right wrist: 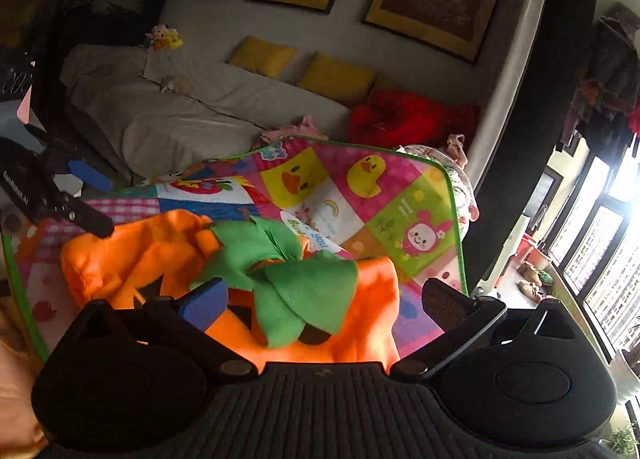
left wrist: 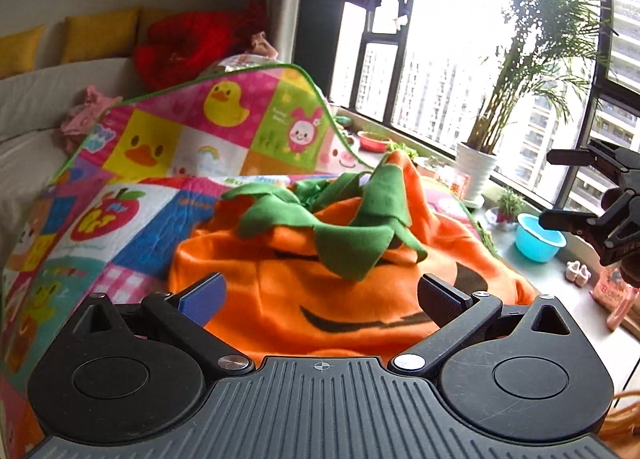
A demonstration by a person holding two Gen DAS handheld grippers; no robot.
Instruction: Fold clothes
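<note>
Two grippers hang over the garment, both with jaws spread wide and holding nothing: the left gripper [left wrist: 322,293] and the right gripper [right wrist: 326,297] come at it from different sides, I'd guess so each can take its own edge for a fold. The orange pumpkin costume [left wrist: 320,283] lies rumpled on the patchwork play mat [left wrist: 132,215], in from the mat's green-trimmed edges. Its green leaf collar [right wrist: 280,279] is flopped across the top, and black face markings show on the fleece (a grin, seemingly).
</note>
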